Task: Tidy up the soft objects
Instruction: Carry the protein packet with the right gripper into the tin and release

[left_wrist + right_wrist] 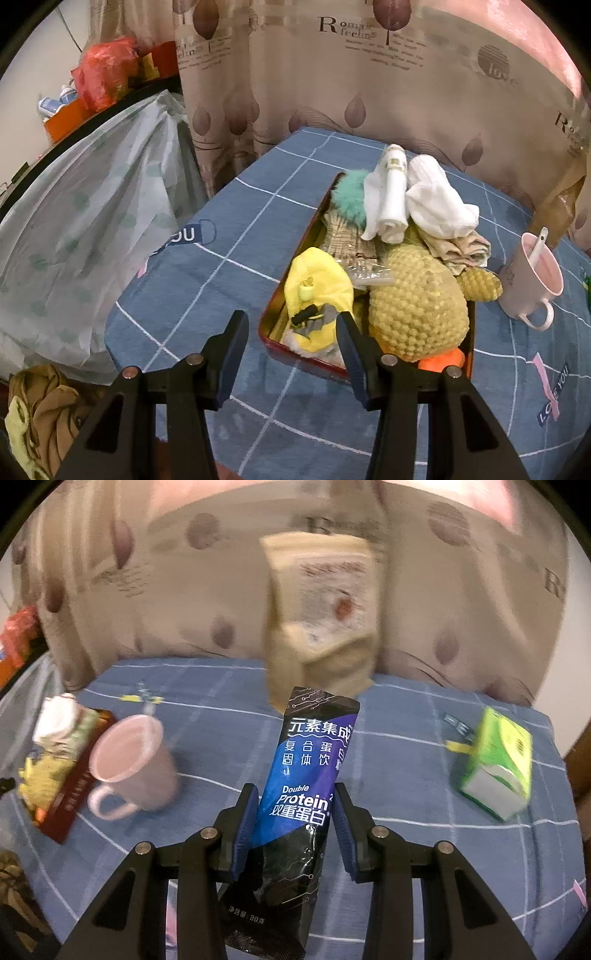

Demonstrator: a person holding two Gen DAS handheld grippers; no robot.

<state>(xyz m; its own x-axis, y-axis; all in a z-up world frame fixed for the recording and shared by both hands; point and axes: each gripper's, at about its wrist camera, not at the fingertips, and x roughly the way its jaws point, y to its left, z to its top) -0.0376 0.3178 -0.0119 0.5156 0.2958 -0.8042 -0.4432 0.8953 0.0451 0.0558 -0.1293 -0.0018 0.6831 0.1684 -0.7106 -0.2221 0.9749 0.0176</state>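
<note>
You've got the sachet [306,794] pinched in your right claw [295,812], left claw [291,343] wide and empty, so swing toward the tin [295,354] at 9 o'clock, clearing the mug [129,760].

One red tray [275,334] is seen on the blue checked counter [221,280]. Inside the tray, one yellow knitted plush [417,306], one yellow soft toy [317,291], one teal pompom [349,195] and two white rolled cloths [388,199] are counted. Just beside the tray, one pink mug [532,284] with one spoon [537,243] is seen. Farther from the tray, one protein sachet [306,775], one green carton [498,764] and one beige bag [325,613] are counted.
</note>
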